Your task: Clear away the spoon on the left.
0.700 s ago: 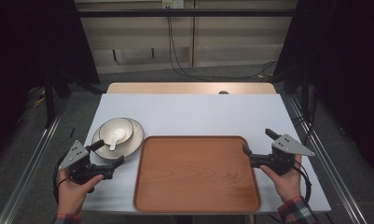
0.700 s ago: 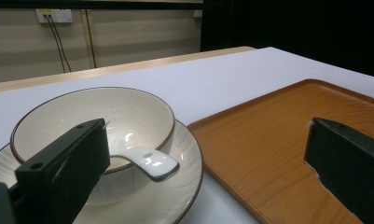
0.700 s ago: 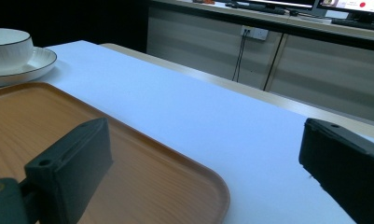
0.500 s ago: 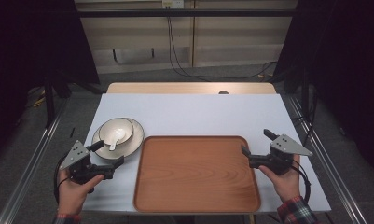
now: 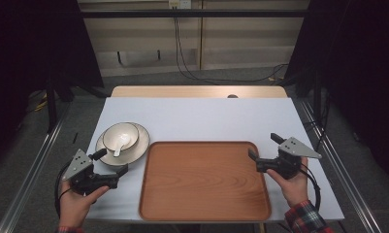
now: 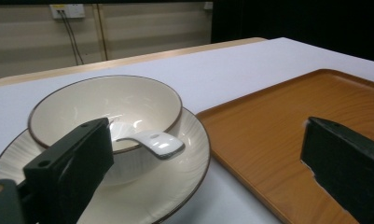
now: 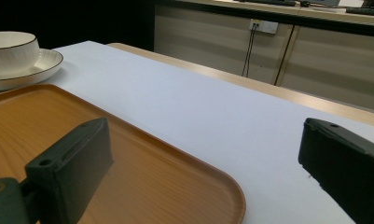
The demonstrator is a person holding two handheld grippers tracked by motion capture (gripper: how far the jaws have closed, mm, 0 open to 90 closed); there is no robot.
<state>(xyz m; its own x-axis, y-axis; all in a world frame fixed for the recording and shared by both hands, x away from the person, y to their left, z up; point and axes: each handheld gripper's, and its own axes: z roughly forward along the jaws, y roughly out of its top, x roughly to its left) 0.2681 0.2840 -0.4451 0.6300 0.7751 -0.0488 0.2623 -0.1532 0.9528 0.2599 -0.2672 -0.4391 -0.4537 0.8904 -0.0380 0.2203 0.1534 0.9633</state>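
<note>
Looking down from the high view, the left claw (image 5: 113,162) hangs open just short of the plate (image 5: 138,145), which carries a bowl (image 5: 120,135) and spoon (image 5: 118,149) beside the tray (image 5: 204,179) on the desk (image 5: 202,116); the right claw (image 5: 262,148) is open at the tray's right edge. In the left gripper view, the glazed stack looks heavy, slippery and breakable, best pinched at the plate's rim. In the right gripper view, the jaws gape level.

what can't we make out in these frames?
- Spoon: its scoop end is hidden behind the left gripper's near finger in the left gripper view; too small in the high view.
- Plate: cut off by the left edge in the right gripper view.
- Tray: near corner cut off by the bottom edge in the left gripper view.
</note>
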